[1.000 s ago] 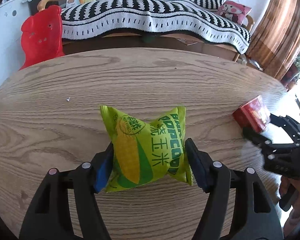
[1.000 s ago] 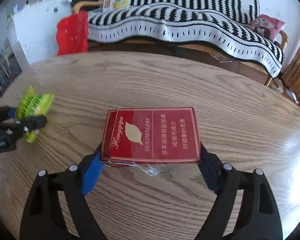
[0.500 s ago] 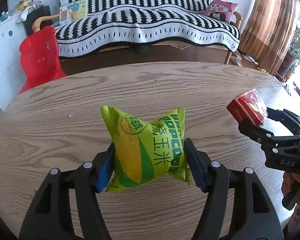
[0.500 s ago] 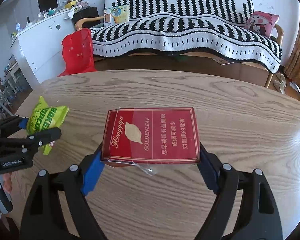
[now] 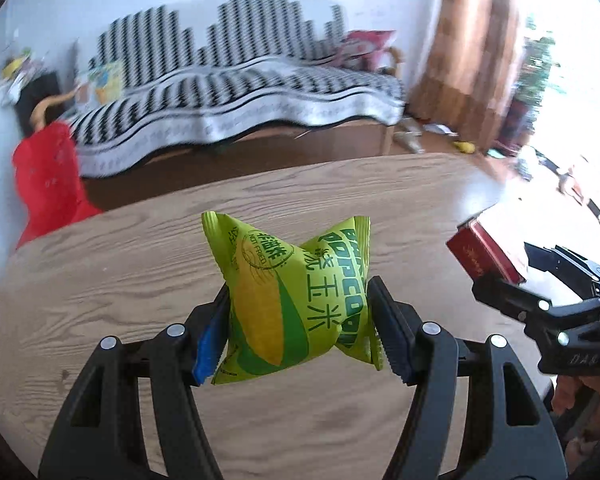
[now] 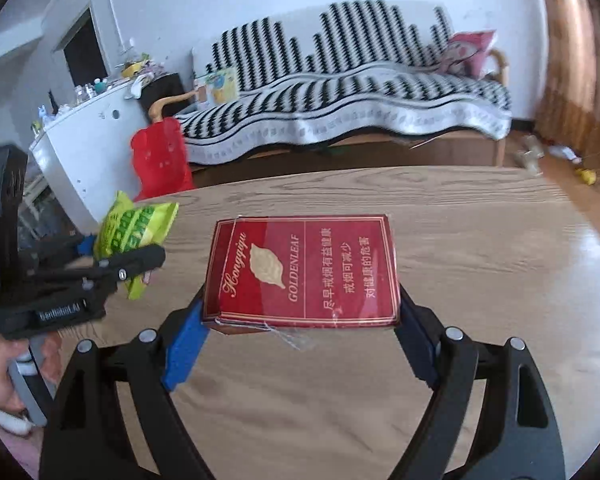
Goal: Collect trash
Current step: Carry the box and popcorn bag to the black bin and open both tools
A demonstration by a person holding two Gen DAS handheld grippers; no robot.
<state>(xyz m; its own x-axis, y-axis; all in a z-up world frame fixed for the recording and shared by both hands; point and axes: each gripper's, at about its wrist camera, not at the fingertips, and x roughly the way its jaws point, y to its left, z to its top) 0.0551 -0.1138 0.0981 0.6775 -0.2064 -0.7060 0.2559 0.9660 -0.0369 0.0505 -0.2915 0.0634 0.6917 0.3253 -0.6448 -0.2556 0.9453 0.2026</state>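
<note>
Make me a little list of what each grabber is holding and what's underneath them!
left gripper: shut on the puffy green and yellow popcorn bag, pinched at its sides
right gripper: shut on the flat red cardboard cigarette box, gold leaf on top
underneath: oval wooden table, both items held above it
behind the table: black and white striped sofa, red plastic chair

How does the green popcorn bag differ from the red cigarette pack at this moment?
The popcorn bag is a soft, puffy, yellow-green pouch, pinched in at its waist; the cigarette pack is a rigid, flat-faced red box with torn film hanging from its edge. The bag sits in the left hand-held gripper, the pack in the right hand-held gripper. Both are clamped and lifted clear of the wooden table.
</note>
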